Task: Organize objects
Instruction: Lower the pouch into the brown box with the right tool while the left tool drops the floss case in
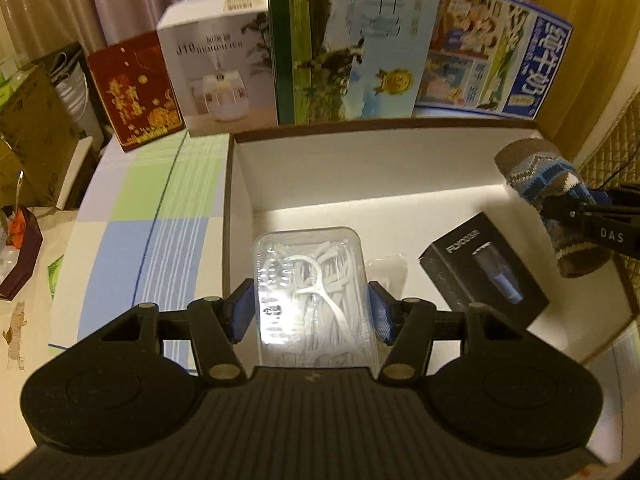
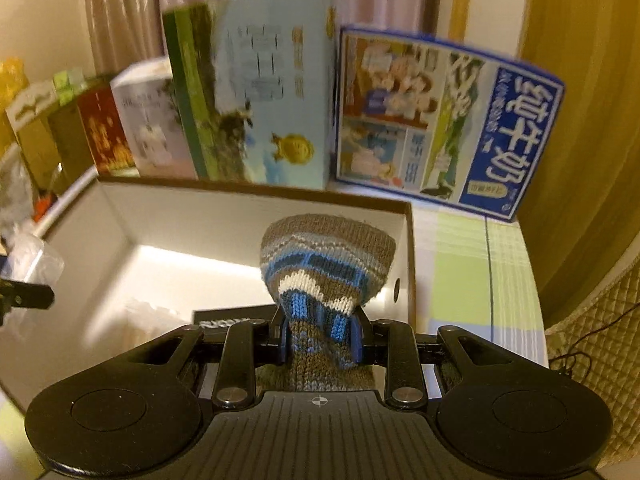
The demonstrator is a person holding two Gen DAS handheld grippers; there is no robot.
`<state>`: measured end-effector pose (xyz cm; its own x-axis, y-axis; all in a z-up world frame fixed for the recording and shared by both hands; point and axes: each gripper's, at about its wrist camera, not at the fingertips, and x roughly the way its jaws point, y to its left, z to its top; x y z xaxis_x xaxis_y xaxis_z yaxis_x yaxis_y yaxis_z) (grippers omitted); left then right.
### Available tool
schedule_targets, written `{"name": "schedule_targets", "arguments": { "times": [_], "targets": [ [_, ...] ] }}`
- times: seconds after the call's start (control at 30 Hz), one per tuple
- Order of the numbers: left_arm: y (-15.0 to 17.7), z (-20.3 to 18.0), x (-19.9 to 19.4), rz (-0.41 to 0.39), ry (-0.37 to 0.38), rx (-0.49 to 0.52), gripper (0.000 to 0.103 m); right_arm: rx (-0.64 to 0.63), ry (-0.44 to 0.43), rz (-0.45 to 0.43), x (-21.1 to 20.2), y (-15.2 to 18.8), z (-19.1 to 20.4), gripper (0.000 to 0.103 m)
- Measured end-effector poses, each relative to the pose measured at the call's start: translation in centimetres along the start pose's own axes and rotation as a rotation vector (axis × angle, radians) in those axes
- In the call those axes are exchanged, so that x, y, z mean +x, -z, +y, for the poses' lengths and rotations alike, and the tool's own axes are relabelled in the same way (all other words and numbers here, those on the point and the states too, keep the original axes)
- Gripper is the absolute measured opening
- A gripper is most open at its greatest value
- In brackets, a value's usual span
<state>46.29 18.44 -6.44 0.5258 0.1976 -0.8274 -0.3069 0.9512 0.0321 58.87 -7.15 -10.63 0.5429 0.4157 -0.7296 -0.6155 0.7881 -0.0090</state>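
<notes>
We hold two grippers over an open white box (image 1: 400, 176) that sits on a checked tabletop (image 1: 160, 216). Our left gripper (image 1: 312, 312) has its blue-padded fingers (image 1: 240, 312) pinching a clear floss case (image 1: 310, 280) by its long sides; the case hangs over the box's near left part, with white floss picks visible inside. Our right gripper (image 2: 320, 338) has its fingers (image 2: 282, 338) pressed tight on a knitted sock (image 2: 326, 264), brown with blue and white bands, squeezing it at the middle so the upper end bulges above the fingers. In the left view the sock is held above the box's right side. A black carton (image 1: 484, 280) lies on the box floor, between the case and the sock, and a small clear bag (image 1: 386, 272) lies just beside the case. Behind the box stand a red box (image 1: 134, 92), a white humidifier box (image 1: 220, 72), a tall green box (image 1: 344, 44) and a blue milk carton (image 1: 492, 64).
</notes>
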Motion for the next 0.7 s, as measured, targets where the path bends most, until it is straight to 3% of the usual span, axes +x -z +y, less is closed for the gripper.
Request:
{"name": "schedule_targets", "arguments": {
  "times": [0.2,0.37,0.7],
  "targets": [
    [-0.9,-0.2,2.3,0.028,-0.011,0.031,0.055,-0.049,0.028,0.043,3.3,-0.4,0.1,0.027],
    [-1.6,-0.4,3.7,0.046,-0.019,0.055,0.055,-0.109,0.053,0.024,3.9,-0.6,0.7,0.057],
    [-2.0,-1.7,5.7,0.070,-0.060,0.148,0.055,-0.055,0.016,0.007,2.5,-0.7,-0.3,0.058]
  ]
}}
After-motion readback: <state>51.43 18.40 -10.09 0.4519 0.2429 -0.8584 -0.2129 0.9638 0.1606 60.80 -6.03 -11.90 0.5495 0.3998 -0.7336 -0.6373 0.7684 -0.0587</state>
